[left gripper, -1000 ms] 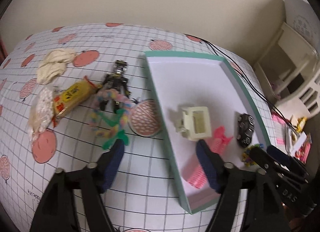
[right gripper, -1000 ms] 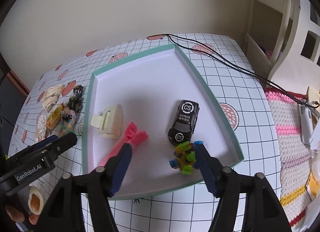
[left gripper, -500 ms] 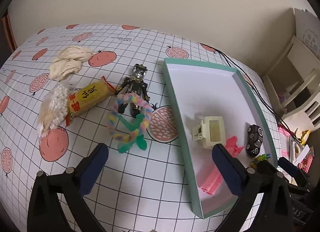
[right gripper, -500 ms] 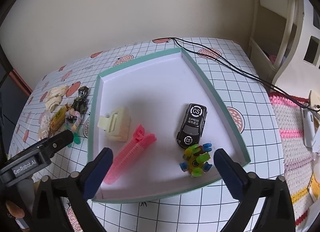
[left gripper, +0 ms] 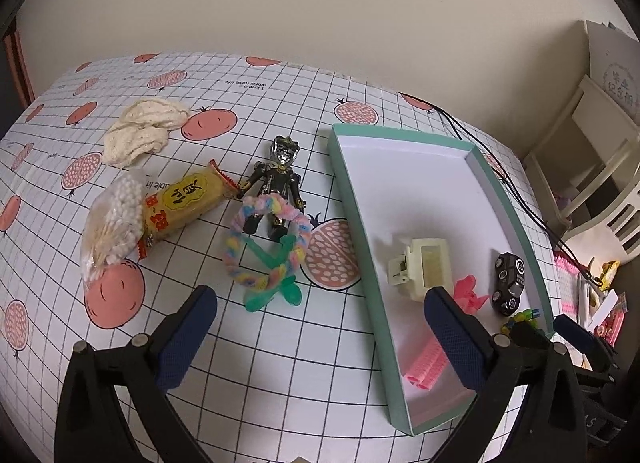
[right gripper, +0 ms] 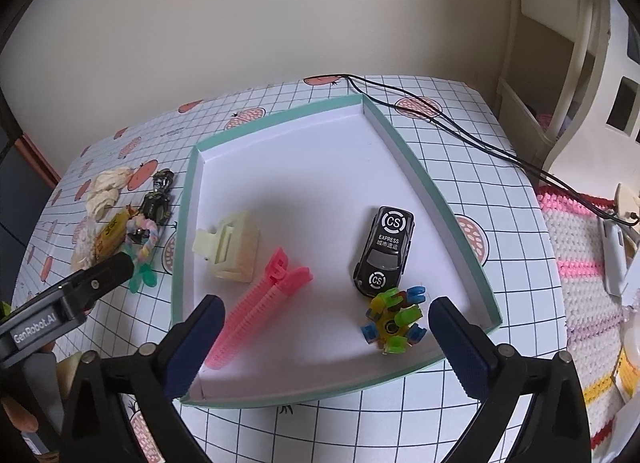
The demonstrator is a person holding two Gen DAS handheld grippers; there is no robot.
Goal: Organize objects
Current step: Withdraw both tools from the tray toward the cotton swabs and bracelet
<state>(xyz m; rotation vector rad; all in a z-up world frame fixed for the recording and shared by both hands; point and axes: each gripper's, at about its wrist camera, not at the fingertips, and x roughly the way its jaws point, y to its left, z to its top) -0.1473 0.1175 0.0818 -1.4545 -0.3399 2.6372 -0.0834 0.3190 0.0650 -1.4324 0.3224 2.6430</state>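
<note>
Left gripper (left gripper: pixel 320 319): seen at the lower edge of the left wrist view, blue-padded fingers spread wide, nothing held between them.
Right gripper (right gripper: pixel 324 327): seen at the lower edge of the right wrist view, fingers likewise spread wide and empty, above the near end of the box.
Shallow white cardboard box with teal rim (right gripper: pixel 424 179): shown at frame centre in the right wrist view, resting on the gridded, fruit-printed tablecloth (left gripper: pixel 280 363).
Box contents: cream plastic claw clip (right gripper: pixel 232 249); pink ribbed hair clip (right gripper: pixel 260 307); black toy car (right gripper: pixel 384 251); multicoloured spiky toy (right gripper: pixel 394 321), touching the car's front.
Left of box, left wrist view: black-and-silver action figure (left gripper: pixel 276 187); pastel twisted pipe-cleaner ring (left gripper: pixel 268 241) laid over its legs; yellow snack packet (left gripper: pixel 188 199); clear bag of white beads (left gripper: pixel 112 227); cream crumpled cloth (left gripper: pixel 144 131).
</note>
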